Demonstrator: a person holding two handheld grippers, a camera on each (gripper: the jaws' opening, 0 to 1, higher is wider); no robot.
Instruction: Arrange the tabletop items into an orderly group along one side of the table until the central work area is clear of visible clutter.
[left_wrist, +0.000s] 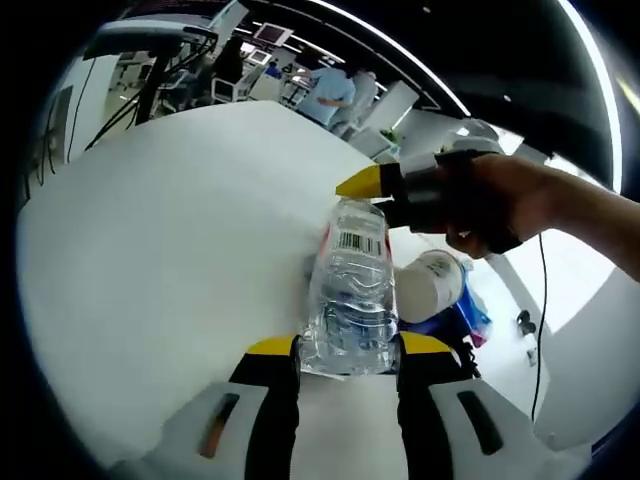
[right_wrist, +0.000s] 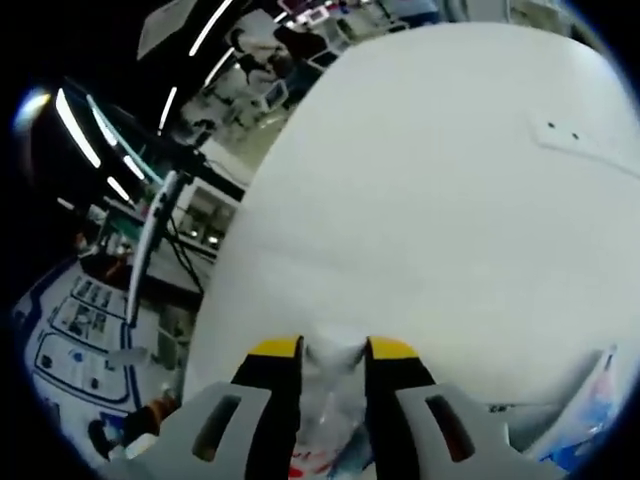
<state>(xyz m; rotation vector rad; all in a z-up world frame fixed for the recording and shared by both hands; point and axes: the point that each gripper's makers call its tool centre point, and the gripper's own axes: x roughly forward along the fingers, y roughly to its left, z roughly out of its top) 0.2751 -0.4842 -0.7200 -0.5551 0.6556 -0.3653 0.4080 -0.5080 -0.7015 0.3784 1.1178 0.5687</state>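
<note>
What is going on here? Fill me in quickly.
A person is tidying a white table with two hand-held grippers. The left hand-held gripper is clamped on a clear plastic water bottle with a barcode label, lying on the table. The right hand-held gripper, held in the person's hand, is at the bottle's far end; in its own view its jaws pinch something clear and crinkly, apparently the same bottle. A white cap sits just beside it.

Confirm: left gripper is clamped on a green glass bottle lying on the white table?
Not quite. The left gripper view shows the left gripper clamped on a clear plastic bottle, not green glass. It does lie on the white table.
</note>
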